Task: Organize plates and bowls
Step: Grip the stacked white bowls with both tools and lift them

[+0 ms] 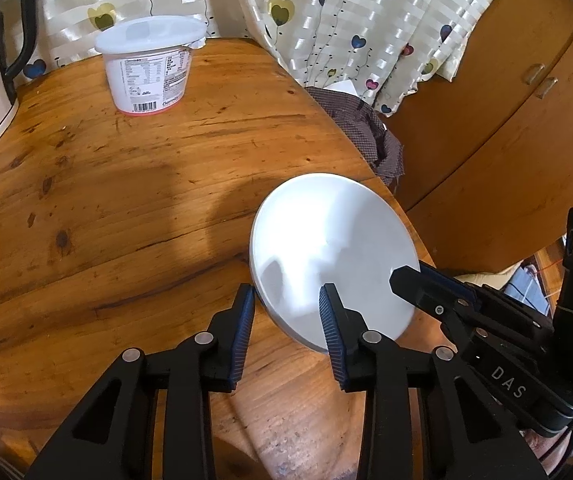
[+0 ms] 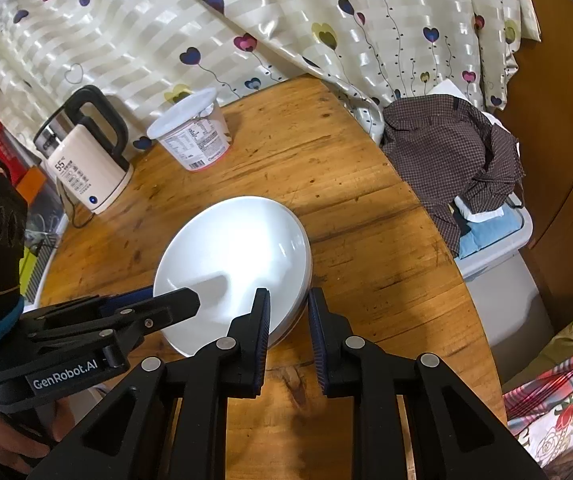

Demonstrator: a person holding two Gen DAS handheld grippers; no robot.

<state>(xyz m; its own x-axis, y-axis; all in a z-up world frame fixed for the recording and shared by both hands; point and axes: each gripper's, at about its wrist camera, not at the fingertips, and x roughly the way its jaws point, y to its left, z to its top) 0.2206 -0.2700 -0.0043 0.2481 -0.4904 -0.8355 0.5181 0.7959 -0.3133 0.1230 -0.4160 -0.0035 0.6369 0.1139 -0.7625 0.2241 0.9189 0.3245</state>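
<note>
Because the white plate (image 2: 232,268) sits near the tabletop (image 2: 346,184) edge, a push could slide it off. The right gripper (image 2: 288,300) is open around its rim; the left gripper (image 1: 286,294) is open too.

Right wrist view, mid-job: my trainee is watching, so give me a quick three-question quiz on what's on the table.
1. True or false: the rim of the white plate sits between the fingers of both the left claw and the right claw.
2. Which thing stands next to the electric kettle? A. a lidded plastic tub B. a glass jug C. a frying pan
3. Fill in: the table top is made of ____.

Key: 1 true; 2 A; 3 wood.
</note>
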